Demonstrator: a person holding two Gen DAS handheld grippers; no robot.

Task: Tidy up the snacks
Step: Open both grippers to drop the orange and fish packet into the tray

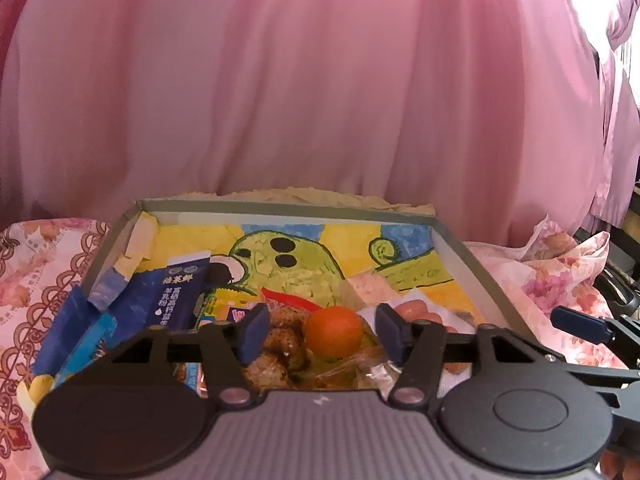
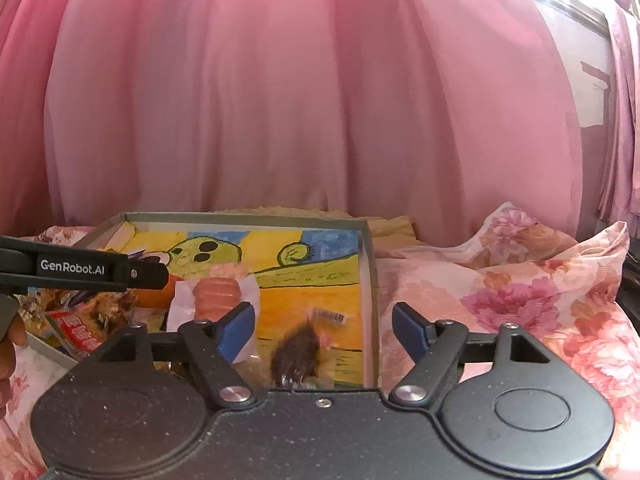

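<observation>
Left wrist view first: the left gripper (image 1: 320, 334) hangs low over the near end of the box (image 1: 460, 246), jaws spread wide, nothing pinched between them. Right in the gap sits an orange (image 1: 335, 331), untouched by either blue pad as far as I can see, with a clear bag of brown snacks (image 1: 280, 344) just beside it toward the box's left wall. Further toward that wall, a dark blue packet (image 1: 168, 296) leans up. Beyond the orange, a sausage pack (image 1: 416, 308) lies on the box's painted yellow-and-green floor.

Over to the right wrist view: the right gripper (image 2: 324, 326) is also wide open and holds nothing, straddling the box's right wall, one pad inside, one out over the floral cloth (image 2: 500, 280). Between the pads, inside the box, lies a dark brown snack (image 2: 298, 354) in clear wrap, blurred. Further in, the sausage pack again, and behind the box a pink curtain (image 2: 280, 100).
</observation>
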